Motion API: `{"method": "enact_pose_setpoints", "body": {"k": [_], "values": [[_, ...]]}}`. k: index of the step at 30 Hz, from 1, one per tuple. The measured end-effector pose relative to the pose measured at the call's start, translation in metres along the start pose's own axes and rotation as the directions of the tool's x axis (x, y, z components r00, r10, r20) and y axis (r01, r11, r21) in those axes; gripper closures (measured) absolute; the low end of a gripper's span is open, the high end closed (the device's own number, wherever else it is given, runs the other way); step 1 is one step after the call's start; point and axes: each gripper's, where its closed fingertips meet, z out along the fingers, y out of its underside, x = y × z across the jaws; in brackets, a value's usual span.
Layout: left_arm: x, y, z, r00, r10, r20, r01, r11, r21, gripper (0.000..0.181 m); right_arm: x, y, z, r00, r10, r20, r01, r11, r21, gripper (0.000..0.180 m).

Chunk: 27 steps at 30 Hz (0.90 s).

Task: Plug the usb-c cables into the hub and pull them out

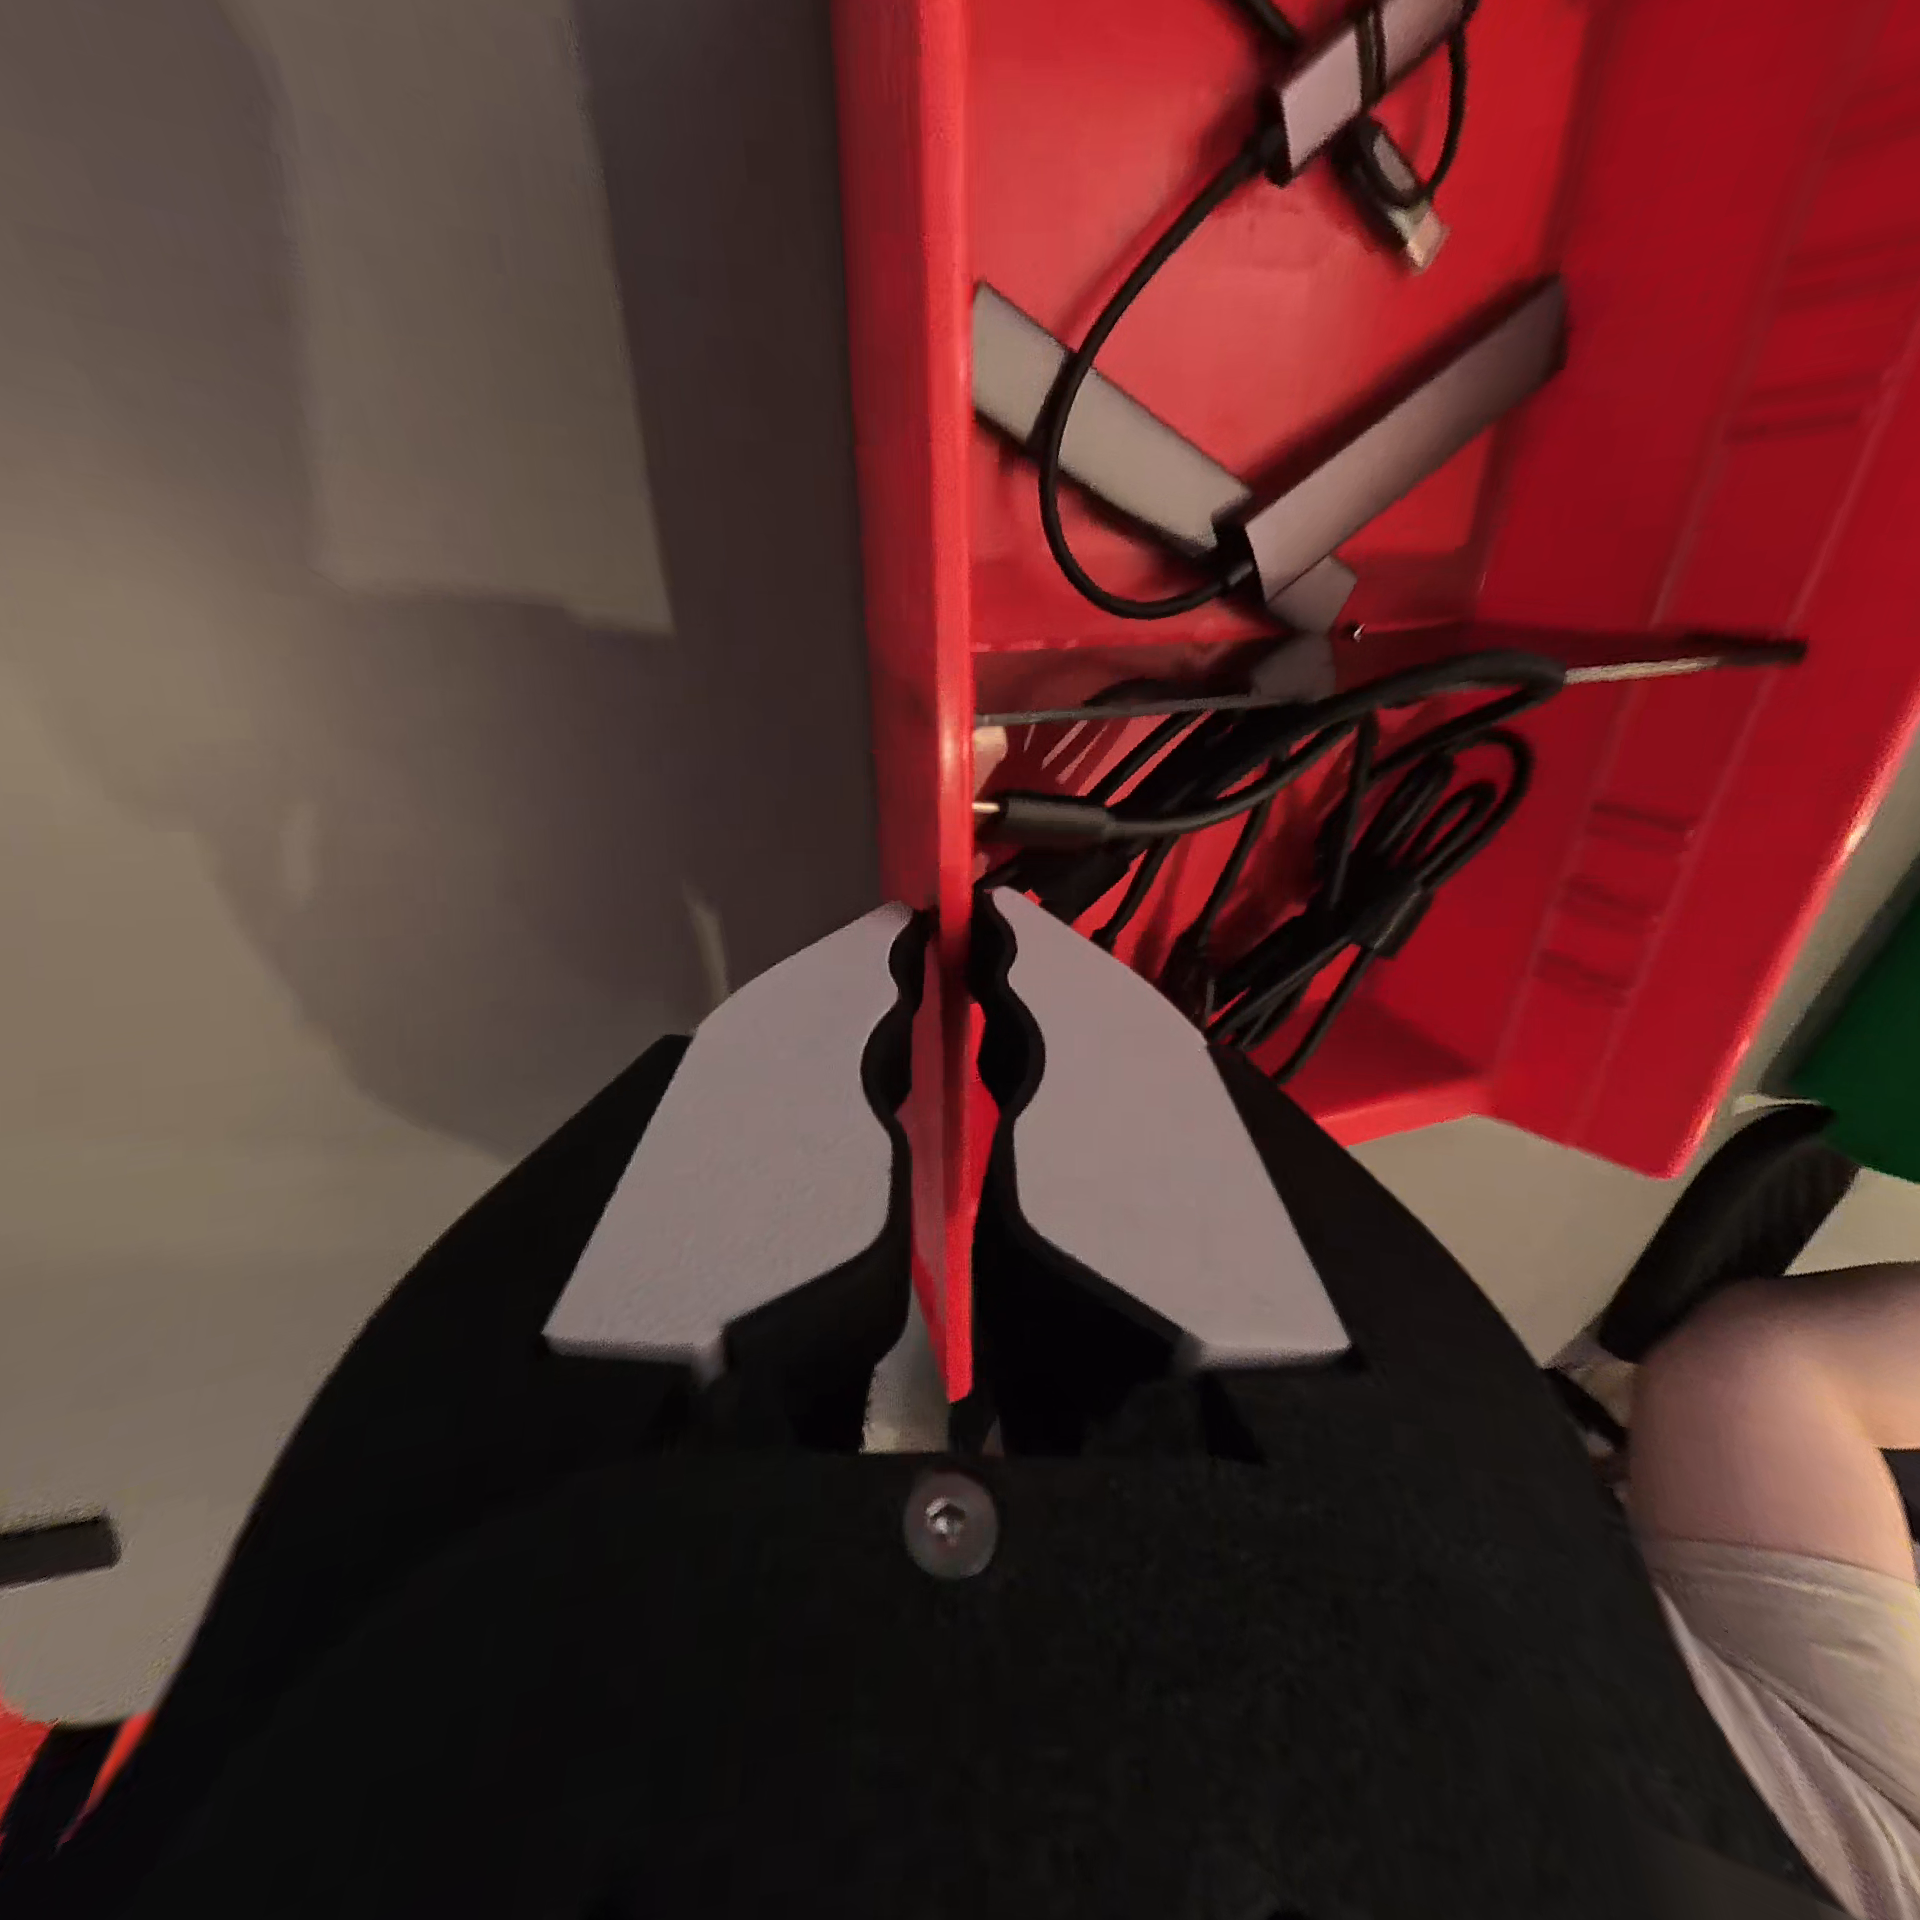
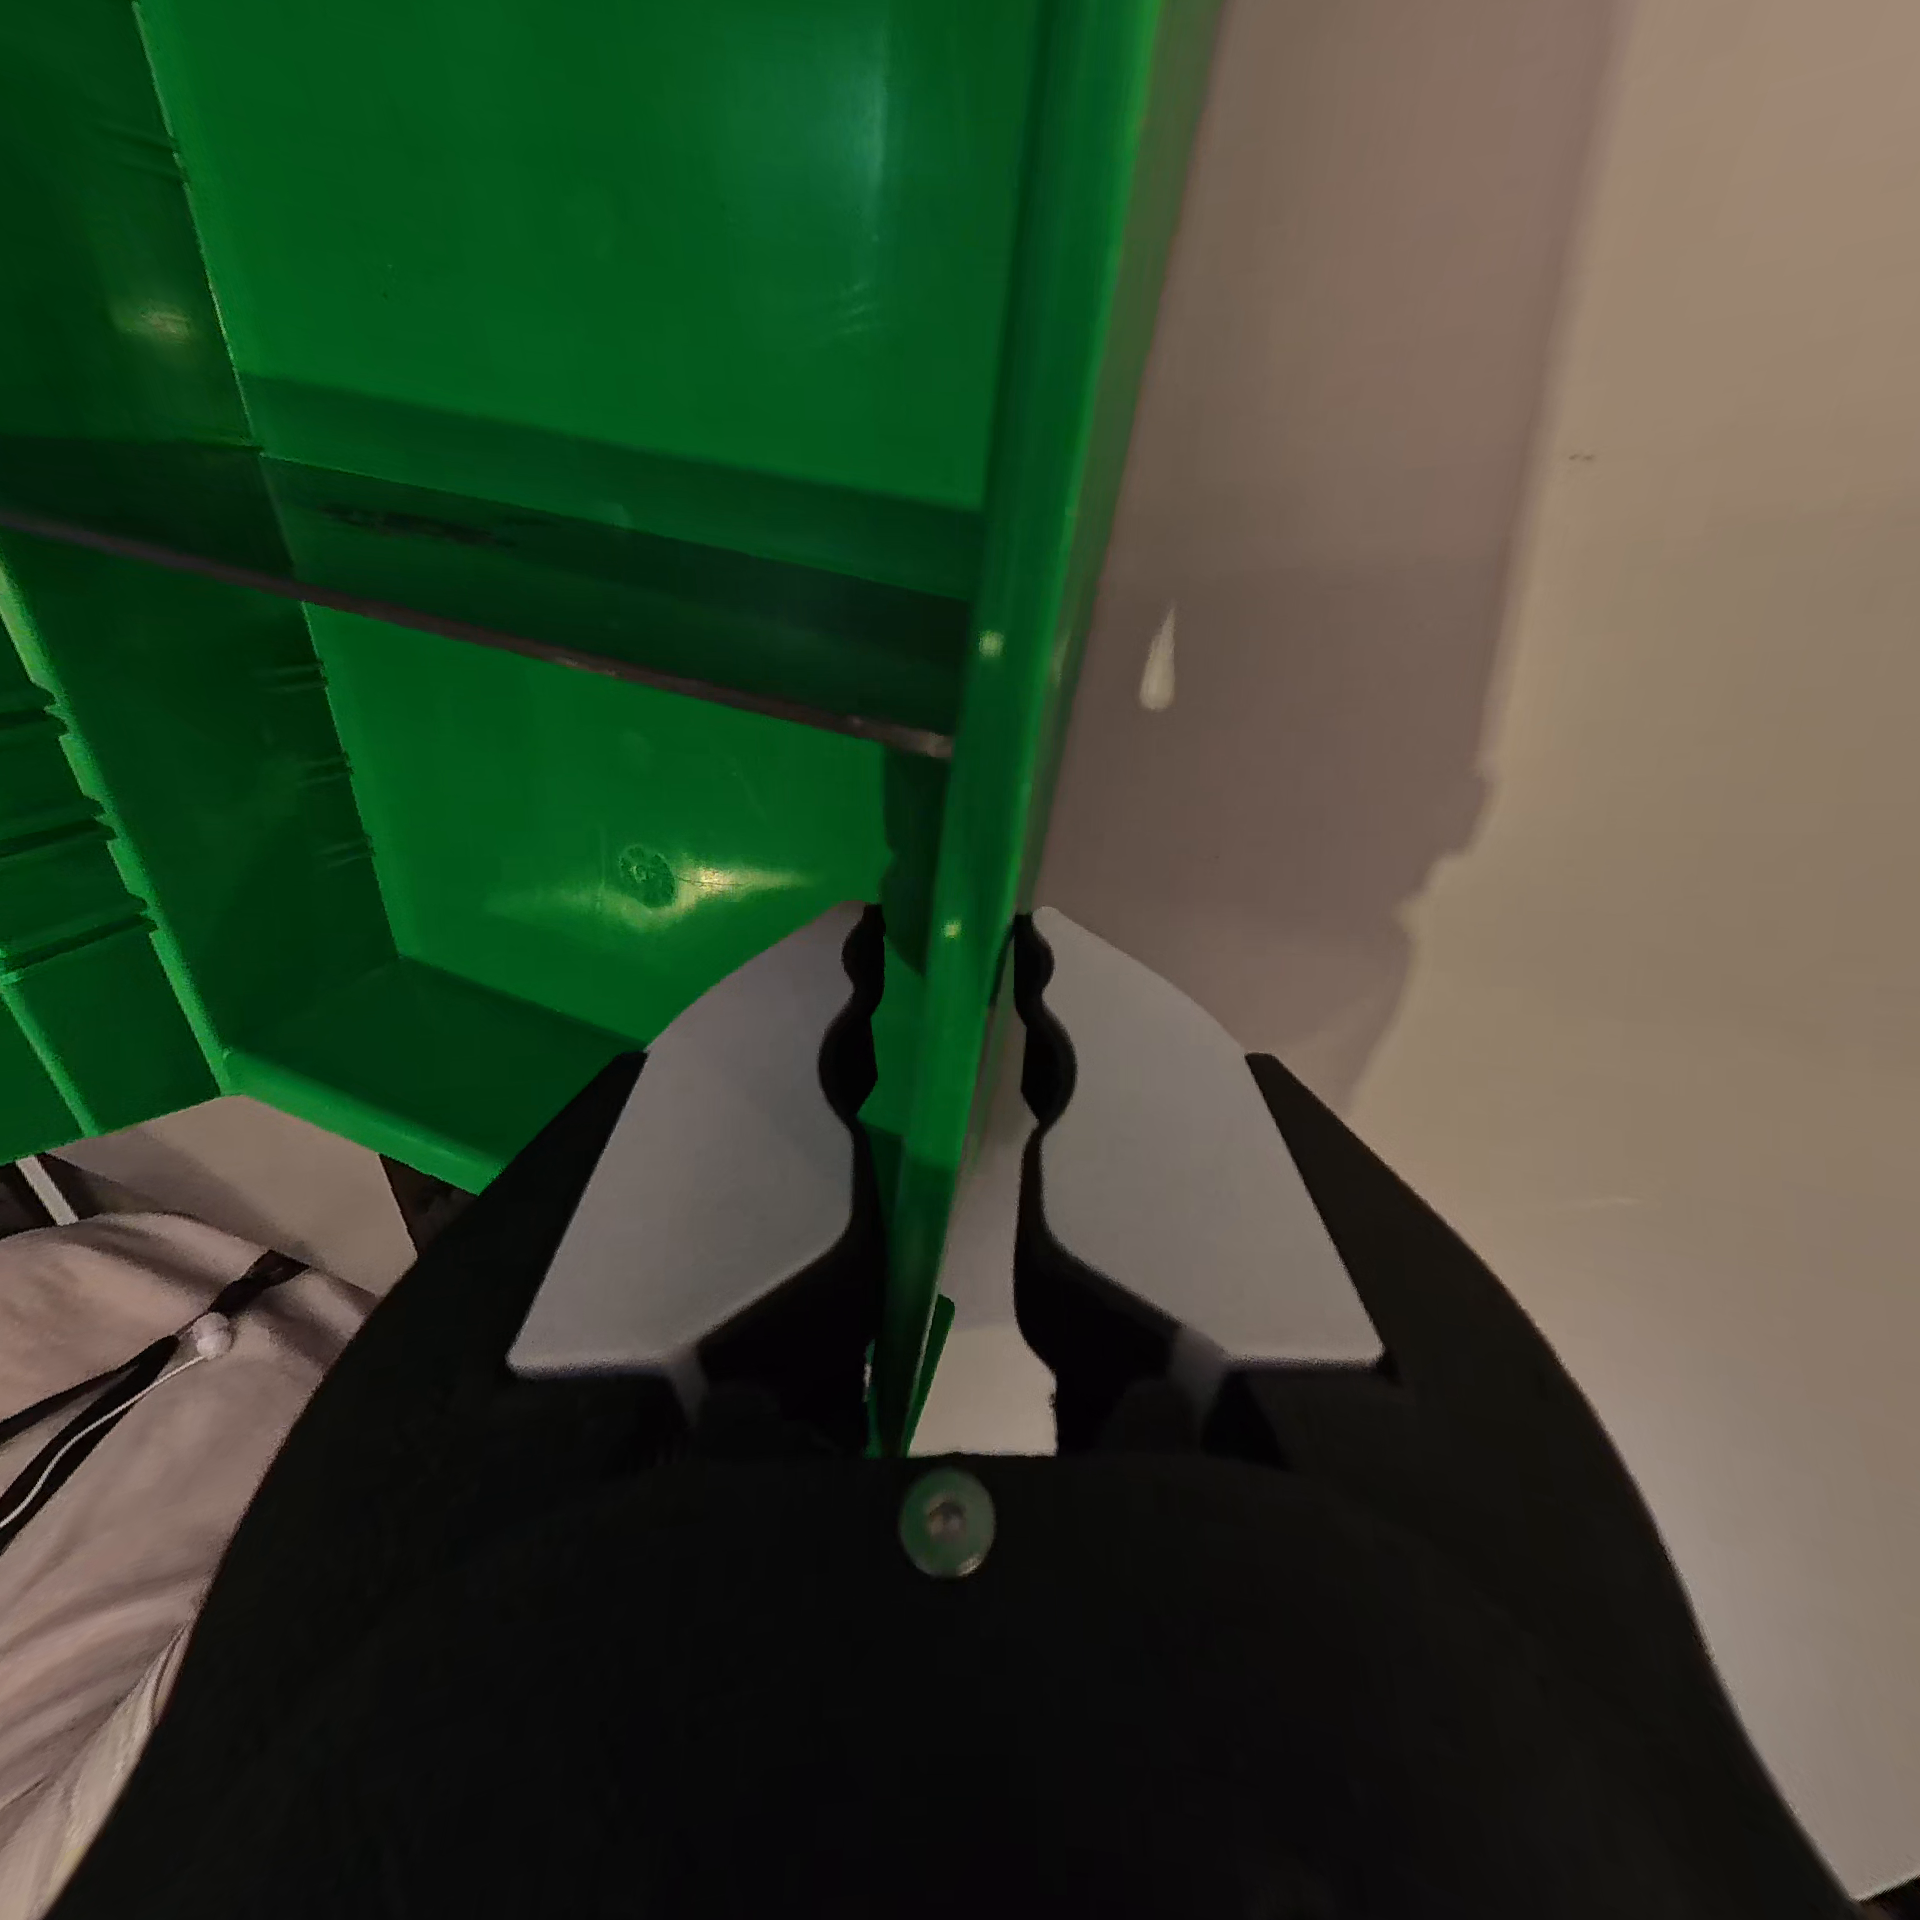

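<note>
My left gripper (image 1: 951, 920) is shut on the left wall of a red bin (image 1: 904, 520). Behind a dark divider (image 1: 1351, 670), the bin's far compartment holds grey usb hubs (image 1: 1392, 457) with a looping black lead (image 1: 1081, 416). The near compartment holds a tangle of black usb-c cables (image 1: 1351, 862), one plug (image 1: 1049, 808) lying by the wall. My right gripper (image 2: 945, 920) is shut on the right wall of a green bin (image 2: 997, 520), whose compartments show nothing inside.
Both bins rest on a pale tabletop (image 1: 312, 831). A green corner (image 1: 1870, 1060) shows right of the red bin. A person's light-grey clothing (image 2: 114, 1455) with a black cord lies near the bins' front edge. A dark divider (image 2: 520, 634) crosses the green bin. About 70 cm separates my left fingertips from my right.
</note>
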Motion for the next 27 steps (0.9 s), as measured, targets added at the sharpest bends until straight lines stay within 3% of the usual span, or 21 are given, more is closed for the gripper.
{"method": "enact_pose_setpoints", "body": {"k": [23, 27], "values": [[0.000, -0.020, -0.004, 0.992, -0.028, -0.121, 0.038, 0.995, 0.087, 0.170, -0.003, -0.009, 0.002, 1.000, -0.003, -0.024, 0.003, 1.000, 0.000, 0.156], [0.001, -0.030, -0.026, 0.992, -0.032, -0.121, 0.056, 0.978, 0.203, 0.156, -0.004, -0.013, -0.008, 0.999, 0.044, 0.006, -0.045, 0.997, 0.060, 0.154]]}}
